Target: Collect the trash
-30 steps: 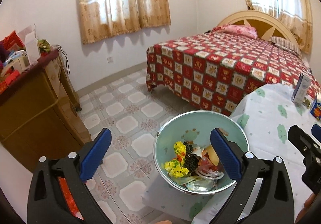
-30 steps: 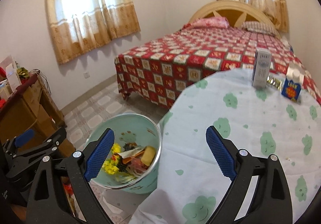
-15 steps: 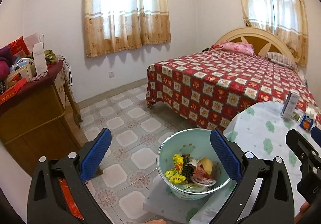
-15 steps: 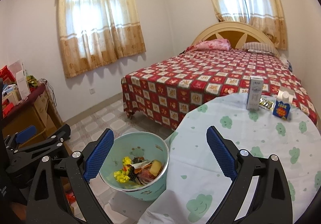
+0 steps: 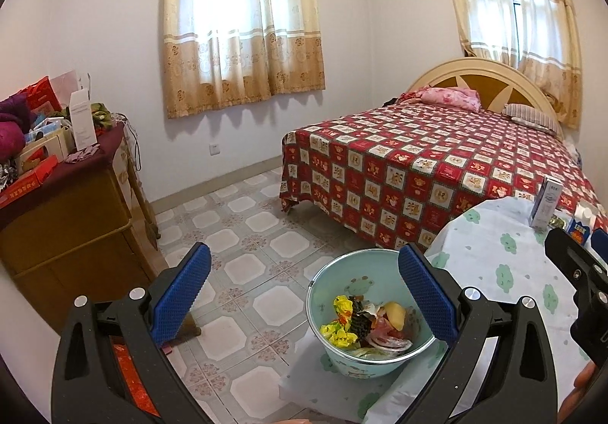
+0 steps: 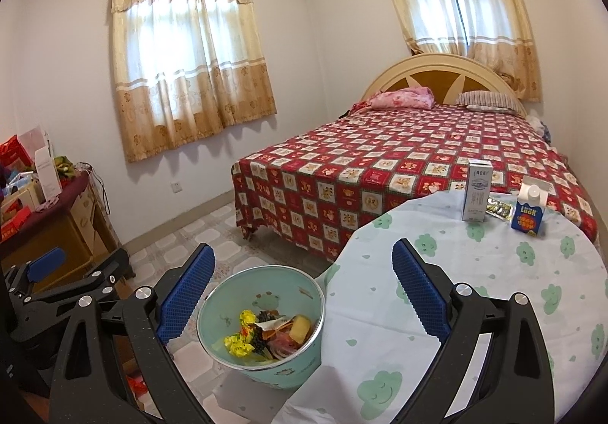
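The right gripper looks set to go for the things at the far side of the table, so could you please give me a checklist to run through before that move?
1. Right gripper open and holding nothing: ok.
2. Left gripper open and holding nothing: ok.
3. Items to collect in view on the table: ok. The white carton, foil wrapper and blue carton sit at its far edge.
4. Both cartons upright: ok.
5. Bin beside the table has room: ok, trash covers only its bottom.
6. Cartons empty, so really trash: cannot tell.
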A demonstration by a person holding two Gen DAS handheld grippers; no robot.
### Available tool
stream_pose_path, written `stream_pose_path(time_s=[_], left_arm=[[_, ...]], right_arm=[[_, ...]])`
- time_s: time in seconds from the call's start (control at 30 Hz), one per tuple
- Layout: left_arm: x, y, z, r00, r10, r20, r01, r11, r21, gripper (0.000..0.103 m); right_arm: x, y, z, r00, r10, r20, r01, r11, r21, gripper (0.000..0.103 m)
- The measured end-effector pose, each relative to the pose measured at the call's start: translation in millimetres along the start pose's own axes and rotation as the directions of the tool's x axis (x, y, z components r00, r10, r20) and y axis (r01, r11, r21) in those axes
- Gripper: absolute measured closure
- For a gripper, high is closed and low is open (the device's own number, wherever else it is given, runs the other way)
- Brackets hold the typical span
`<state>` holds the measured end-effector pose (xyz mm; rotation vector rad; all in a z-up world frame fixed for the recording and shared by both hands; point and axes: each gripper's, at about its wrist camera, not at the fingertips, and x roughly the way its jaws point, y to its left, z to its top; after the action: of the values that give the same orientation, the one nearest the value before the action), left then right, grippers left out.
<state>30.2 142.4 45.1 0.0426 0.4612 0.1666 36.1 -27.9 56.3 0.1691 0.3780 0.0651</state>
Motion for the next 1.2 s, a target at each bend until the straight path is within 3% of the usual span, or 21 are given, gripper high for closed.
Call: stream_pose_path(time_s=[1.2], left_arm=[[0.8,-1.6,1.7,1.000,0.000,-0.009,0.001,1.000,0.008,0.006]], right_arm=[[3.0,-4.5,-2.8,1.000,-0.001,-0.017,0.001,1.000,0.017,0.010]])
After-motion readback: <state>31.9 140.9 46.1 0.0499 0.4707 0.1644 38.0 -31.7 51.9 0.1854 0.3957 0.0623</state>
